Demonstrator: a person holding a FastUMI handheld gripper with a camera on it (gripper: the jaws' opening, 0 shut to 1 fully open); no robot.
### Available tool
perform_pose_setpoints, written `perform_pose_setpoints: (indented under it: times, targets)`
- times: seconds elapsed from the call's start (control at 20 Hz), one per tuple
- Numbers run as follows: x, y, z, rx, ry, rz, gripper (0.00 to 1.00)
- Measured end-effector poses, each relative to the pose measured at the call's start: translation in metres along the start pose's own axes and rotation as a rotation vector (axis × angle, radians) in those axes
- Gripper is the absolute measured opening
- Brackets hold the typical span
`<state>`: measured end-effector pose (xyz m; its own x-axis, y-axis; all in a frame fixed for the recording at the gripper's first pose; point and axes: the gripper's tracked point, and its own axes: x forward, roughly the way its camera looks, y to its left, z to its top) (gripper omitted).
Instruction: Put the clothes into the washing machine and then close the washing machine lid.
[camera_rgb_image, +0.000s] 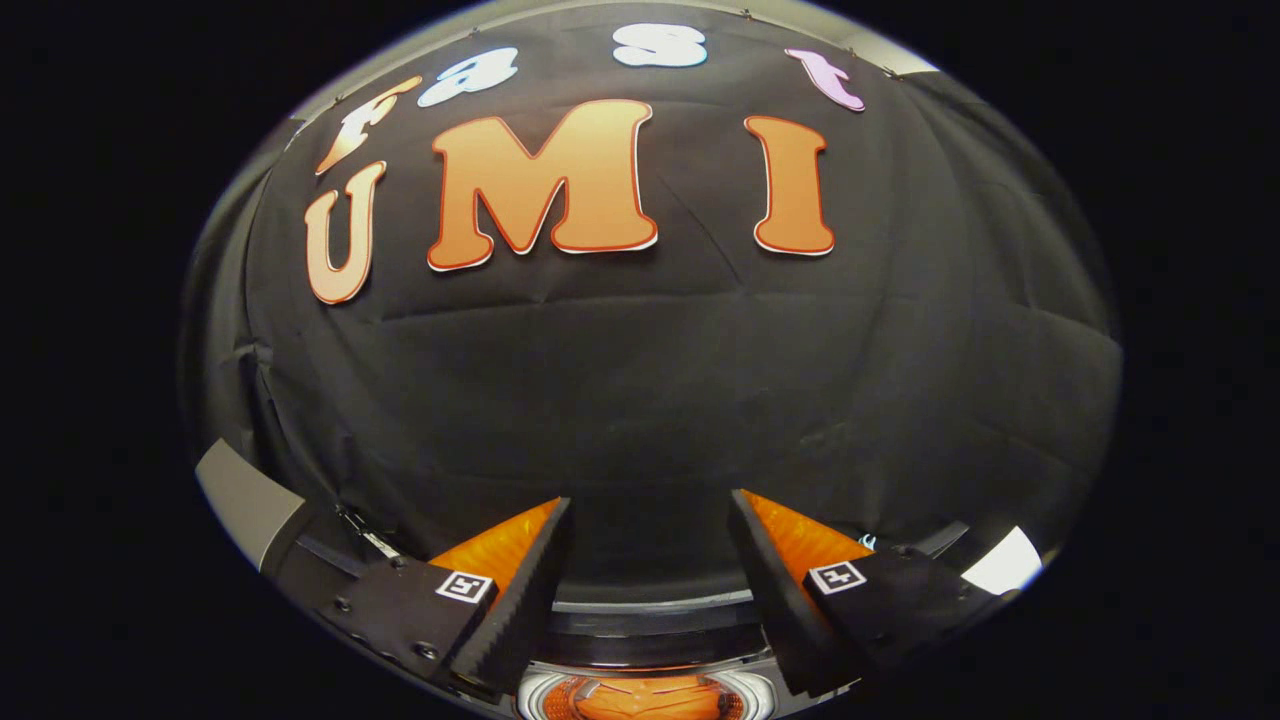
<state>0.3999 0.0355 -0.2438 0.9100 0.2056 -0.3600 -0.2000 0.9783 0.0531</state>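
Observation:
My gripper (650, 497) is open, its two black toothed fingers (520, 590) spread wide with nothing between them. They point at the black cloth wall. Below the fingers' bases lies the top of the washing machine (650, 625), a dark curved band with a pale edge. Nearer still, a round white-rimmed opening (540, 700) shows something orange (645, 700) inside it, perhaps cloth; I cannot tell for sure. Which part is the lid, and how it stands, I cannot tell.
The black cloth wall stands close behind the machine. A grey slanted panel (245, 500) sits beyond the left finger, and a bright white patch (1003, 562) lies past the right finger.

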Motion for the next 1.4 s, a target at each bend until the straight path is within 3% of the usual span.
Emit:
perform_pose_setpoints:
  times: [0.95, 1.4]
  targets:
    - [-0.09, 0.003, -0.056, -0.008, 0.029, -0.01, 0.99]
    - [-0.134, -0.002, -0.142, 0.05, 0.157, -0.001, 0.99]
